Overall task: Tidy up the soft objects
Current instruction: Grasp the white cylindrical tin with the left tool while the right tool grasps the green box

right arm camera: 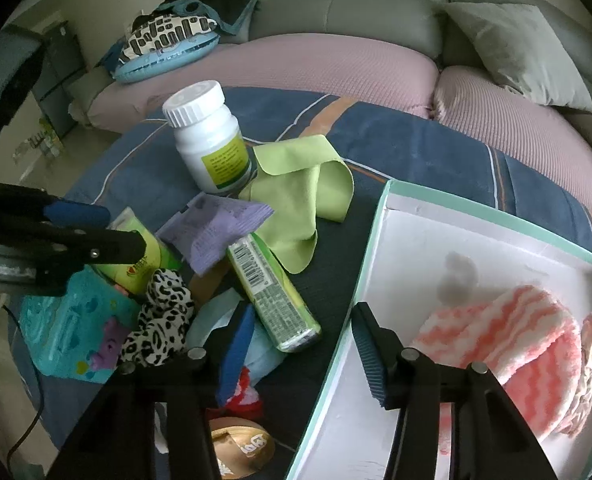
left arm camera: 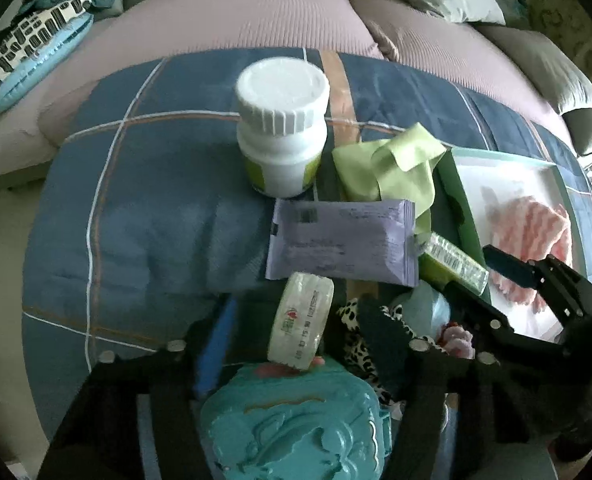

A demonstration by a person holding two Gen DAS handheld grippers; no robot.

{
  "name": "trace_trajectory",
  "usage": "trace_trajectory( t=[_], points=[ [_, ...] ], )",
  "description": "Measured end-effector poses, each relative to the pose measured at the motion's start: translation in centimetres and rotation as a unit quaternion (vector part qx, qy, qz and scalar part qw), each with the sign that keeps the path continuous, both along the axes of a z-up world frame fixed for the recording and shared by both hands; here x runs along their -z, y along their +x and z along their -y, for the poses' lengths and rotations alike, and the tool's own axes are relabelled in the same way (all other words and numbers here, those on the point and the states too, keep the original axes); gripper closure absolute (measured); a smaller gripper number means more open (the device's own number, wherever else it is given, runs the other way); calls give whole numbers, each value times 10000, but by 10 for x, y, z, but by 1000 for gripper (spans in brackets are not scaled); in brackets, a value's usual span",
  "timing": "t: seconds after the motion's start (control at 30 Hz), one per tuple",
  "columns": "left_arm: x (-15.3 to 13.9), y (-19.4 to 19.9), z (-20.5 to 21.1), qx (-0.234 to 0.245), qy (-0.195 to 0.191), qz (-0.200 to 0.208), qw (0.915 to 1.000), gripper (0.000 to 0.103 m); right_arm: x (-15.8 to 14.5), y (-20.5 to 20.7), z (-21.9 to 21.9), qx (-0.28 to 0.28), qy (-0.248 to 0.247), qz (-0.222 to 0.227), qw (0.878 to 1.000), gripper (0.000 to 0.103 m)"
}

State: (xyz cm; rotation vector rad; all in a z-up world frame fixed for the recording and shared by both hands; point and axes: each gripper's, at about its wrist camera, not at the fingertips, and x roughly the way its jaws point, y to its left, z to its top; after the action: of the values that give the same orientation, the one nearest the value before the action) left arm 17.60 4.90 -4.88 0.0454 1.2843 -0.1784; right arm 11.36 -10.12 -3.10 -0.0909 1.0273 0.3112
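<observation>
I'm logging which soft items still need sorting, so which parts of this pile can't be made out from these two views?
- Red fuzzy item: right wrist view, mostly hidden behind the right gripper.
- Gold object: right wrist view, cut off by the bottom edge.
- Purple packet print: left wrist view, blurred.
- Leopard-print cloth: left wrist view, partly covered by the left gripper's dark finger.

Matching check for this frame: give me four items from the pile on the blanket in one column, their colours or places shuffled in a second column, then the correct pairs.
Items:
1. bottle
2. cloth
3. fuzzy sock
4. wipes packet

Descriptions:
A. purple, lying flat
B. white with a ribbed cap, upright
C. pink and white, inside the box
D. light green, crumpled

Pairs: 1-B, 2-D, 3-C, 4-A
</observation>
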Motion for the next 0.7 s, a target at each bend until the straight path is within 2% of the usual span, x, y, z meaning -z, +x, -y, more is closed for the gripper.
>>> trace_trajectory(
  t=[0.1,0.17,0.27,0.47,0.57,0.7],
  points=[
    [2,0,3,54,65,-8,10000,51,-2,-1,1,-7,17,17,10000,51],
    [3,-1,3,71,31,-30,10000,65,-3,-2,-1,-25,-26,40,10000,51],
    [3,-1,2,68,3,-26,10000,70,-6,-5,-3,-69,-108,98,9999,51],
    [1,-3,1,72,-38,5,10000,72,-12,-11,-12,-235,-85,184,9995,52],
    [1,-3,-2,49,-71,0,10000,72,-5,-10,-16,-265,-145,94,9995,60],
    [2,-3,-4,60,-73,-31,10000,72,6,-4,-13,-171,-67,18,9998,67]
  ],
)
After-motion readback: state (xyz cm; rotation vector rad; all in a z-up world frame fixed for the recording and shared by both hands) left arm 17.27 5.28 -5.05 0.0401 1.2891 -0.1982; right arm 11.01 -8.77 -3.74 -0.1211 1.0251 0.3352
